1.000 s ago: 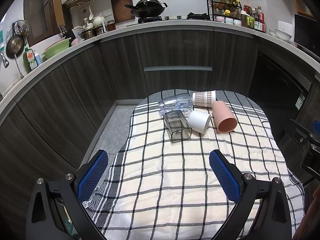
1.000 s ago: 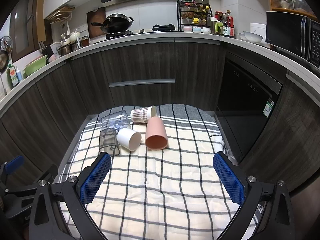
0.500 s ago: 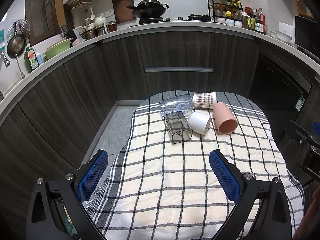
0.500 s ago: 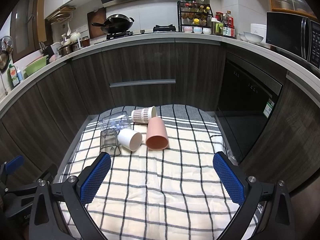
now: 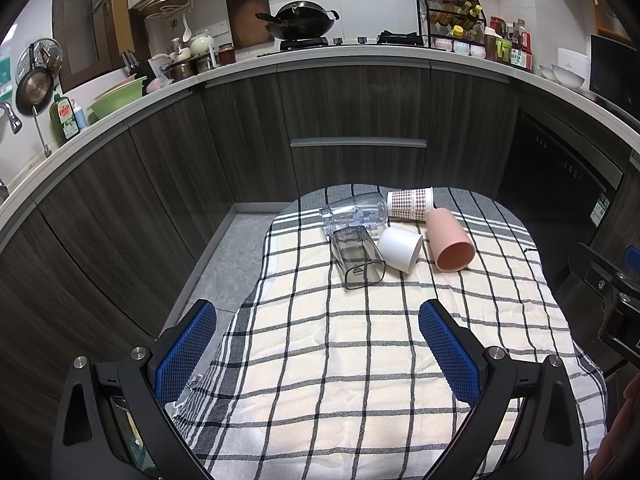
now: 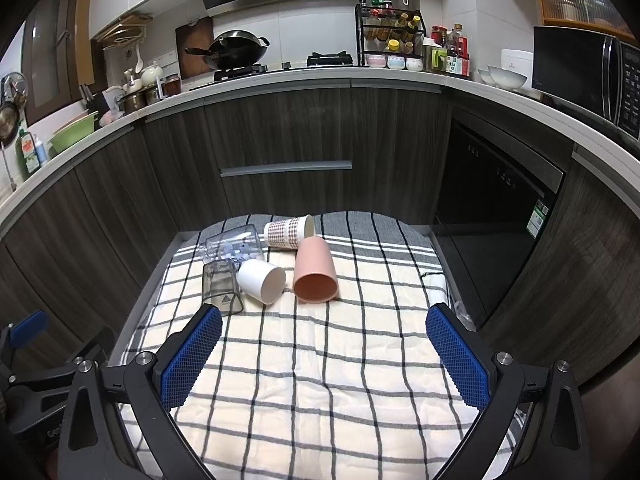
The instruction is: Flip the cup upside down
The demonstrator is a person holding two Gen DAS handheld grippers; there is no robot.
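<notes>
Pink cup (image 6: 315,270) lies on its side among four others at the checked cloth's (image 6: 320,360) far end, both claws — left claw (image 5: 318,344), right claw (image 6: 324,352) — wide, empty, lined up to reach.

On your worktop (image 6: 320,380), five cups lie tipped in a far cluster around the round plain cup (image 6: 262,281): square cup (image 6: 221,286) left, wider cup (image 6: 314,276) right, clear cup (image 6: 234,246) and patterned cup (image 6: 289,232) behind.
</notes>
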